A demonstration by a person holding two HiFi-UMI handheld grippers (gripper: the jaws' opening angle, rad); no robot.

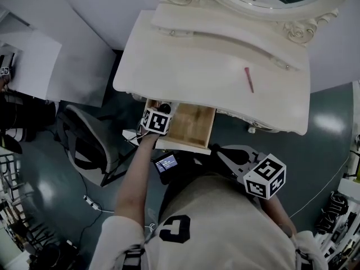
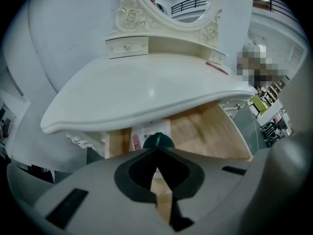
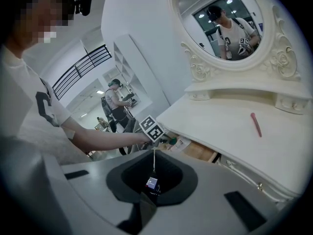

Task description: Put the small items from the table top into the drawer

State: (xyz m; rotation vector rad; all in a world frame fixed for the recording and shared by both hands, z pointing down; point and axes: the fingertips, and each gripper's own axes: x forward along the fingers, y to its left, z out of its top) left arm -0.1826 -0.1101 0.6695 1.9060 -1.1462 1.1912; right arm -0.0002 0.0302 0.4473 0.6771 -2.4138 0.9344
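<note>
The left arm is stretched straight out from its white sleeve, bare forearm running forward to the open drawer under the front edge of the white desk. The left claw is inside the drawer's left part, jaws pinched nearly together on a dark green round item at their tips. Past it, on the wooden drawer bottom, lie a white printed card and a small pink thing.

The right arm is folded back. Its right claw hangs close to the torso, below the desk's front edge, jaws closed with nothing between them. A pink stick lies on the desk top, right of centre – well apart from both claws.
</note>
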